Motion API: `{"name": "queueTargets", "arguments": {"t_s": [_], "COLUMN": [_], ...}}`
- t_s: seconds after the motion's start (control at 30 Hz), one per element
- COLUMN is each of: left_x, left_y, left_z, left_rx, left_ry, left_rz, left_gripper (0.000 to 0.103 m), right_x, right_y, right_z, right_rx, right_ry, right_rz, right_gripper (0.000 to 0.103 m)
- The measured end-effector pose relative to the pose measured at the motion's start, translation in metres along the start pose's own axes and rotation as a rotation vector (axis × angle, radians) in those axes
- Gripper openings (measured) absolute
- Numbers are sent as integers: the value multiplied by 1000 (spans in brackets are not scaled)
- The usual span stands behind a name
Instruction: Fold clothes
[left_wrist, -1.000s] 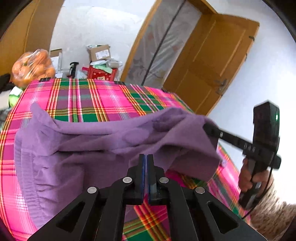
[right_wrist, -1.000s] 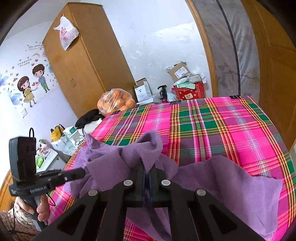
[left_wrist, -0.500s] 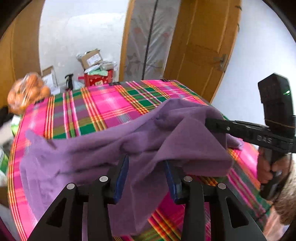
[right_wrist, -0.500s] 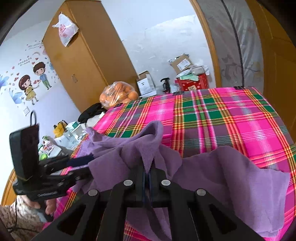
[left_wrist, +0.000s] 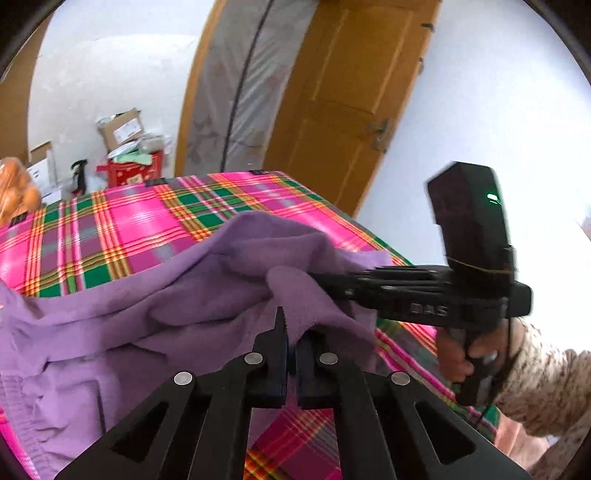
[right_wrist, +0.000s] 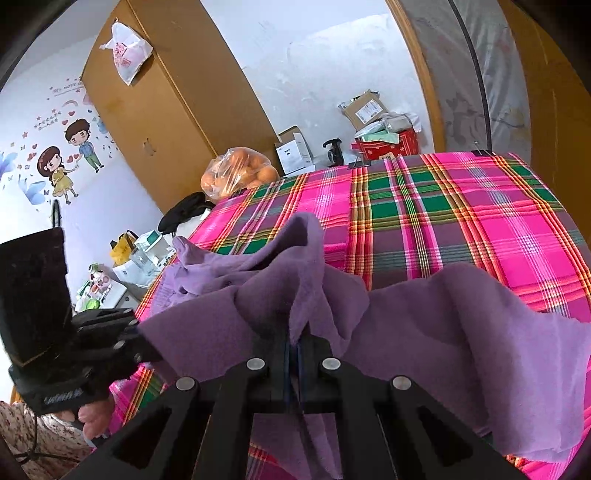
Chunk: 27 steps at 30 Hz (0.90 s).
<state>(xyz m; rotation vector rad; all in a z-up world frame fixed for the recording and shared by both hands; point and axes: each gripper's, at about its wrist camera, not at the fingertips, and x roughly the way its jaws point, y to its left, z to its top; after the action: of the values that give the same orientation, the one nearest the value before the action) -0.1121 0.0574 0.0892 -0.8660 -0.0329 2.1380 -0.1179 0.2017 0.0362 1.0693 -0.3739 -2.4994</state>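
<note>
Purple garment (left_wrist: 155, 317) bunched on plaid tablecloth (left_wrist: 122, 229), left gripper (left_wrist: 290, 345) just closed, now clamped on a fabric fold at its tips, right gripper (right_wrist: 293, 349) pinching cloth beside it, rest draped ahead of both.

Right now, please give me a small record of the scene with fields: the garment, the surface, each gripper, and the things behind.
garment: purple garment, bunched and partly lifted, not folded flat yet
surface: pink and green plaid cloth
left gripper: jaws have just been closing, now shut on a fold of the garment
right gripper: jaws shut on the garment
gap between grippers: close together, on one bunch of fabric
behind: bag of oranges, red box, wooden door
</note>
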Motion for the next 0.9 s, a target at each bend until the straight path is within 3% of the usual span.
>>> {"name": "queueTargets", "arguments": {"t_s": [0.37,0.9], "left_x": [-12,-32], "left_y": [-10,3], "left_z": [-17,-44], "left_rx": [-8,-58], "left_ry": [-6,-1], "left_rz": [-145,-127], "left_gripper": [2,2], "right_x": [-9,4], "right_y": [-9,-15], "right_z": [6,50], "right_rx": [9,-54], "right_ry": [-50,-91], "right_rz": [-90,-159], "right_gripper": [3,3]}}
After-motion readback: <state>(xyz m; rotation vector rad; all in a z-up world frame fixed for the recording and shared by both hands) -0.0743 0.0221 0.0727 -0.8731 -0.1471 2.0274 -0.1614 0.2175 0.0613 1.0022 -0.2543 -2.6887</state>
